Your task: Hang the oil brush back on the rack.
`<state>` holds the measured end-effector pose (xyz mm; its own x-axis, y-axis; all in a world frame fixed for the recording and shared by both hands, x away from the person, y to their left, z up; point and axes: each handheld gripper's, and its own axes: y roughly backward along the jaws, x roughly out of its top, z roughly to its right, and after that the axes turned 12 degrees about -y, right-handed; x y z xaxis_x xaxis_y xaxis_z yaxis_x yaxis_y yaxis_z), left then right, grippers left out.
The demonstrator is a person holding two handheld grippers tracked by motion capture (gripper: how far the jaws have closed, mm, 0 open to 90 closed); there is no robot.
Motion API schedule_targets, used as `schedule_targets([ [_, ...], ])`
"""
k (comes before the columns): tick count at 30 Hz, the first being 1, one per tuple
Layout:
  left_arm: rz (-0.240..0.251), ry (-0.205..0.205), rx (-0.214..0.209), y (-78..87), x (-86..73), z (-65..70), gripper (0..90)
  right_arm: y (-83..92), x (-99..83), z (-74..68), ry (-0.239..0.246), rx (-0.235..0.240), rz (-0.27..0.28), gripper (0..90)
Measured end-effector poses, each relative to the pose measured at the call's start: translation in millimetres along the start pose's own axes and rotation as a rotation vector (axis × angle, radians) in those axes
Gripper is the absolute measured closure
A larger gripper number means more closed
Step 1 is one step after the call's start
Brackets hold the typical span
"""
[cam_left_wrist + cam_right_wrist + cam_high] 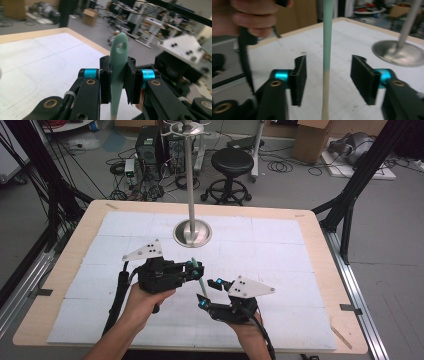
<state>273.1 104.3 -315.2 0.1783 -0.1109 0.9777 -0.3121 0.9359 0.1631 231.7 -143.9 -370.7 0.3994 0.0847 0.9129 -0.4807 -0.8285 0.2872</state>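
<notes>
Your left gripper (117,82) clamped on green utensil (117,65) near handle end; right gripper (328,77) jaws apart around shaft. Risk: utensil pivots, slips from single grip.

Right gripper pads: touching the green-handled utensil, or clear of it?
Apart. In the right gripper view the right gripper stands open, with the utensil hanging between the pads and table showing on both sides of it.
</notes>
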Motion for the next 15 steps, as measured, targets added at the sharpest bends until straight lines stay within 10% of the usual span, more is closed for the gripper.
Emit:
schedule_targets([
  [8,0.037,-0.107,-0.194,13.0,4.6,0.2,76.6,21.3,0.0,20.0,-0.04,0.286,0.0,38.3],
  [15,0.051,-0.167,-0.323,19.2,6.7,3.6,76.5,13.5,-0.2,23.6,-0.04,0.409,-0.045,42.9],
])
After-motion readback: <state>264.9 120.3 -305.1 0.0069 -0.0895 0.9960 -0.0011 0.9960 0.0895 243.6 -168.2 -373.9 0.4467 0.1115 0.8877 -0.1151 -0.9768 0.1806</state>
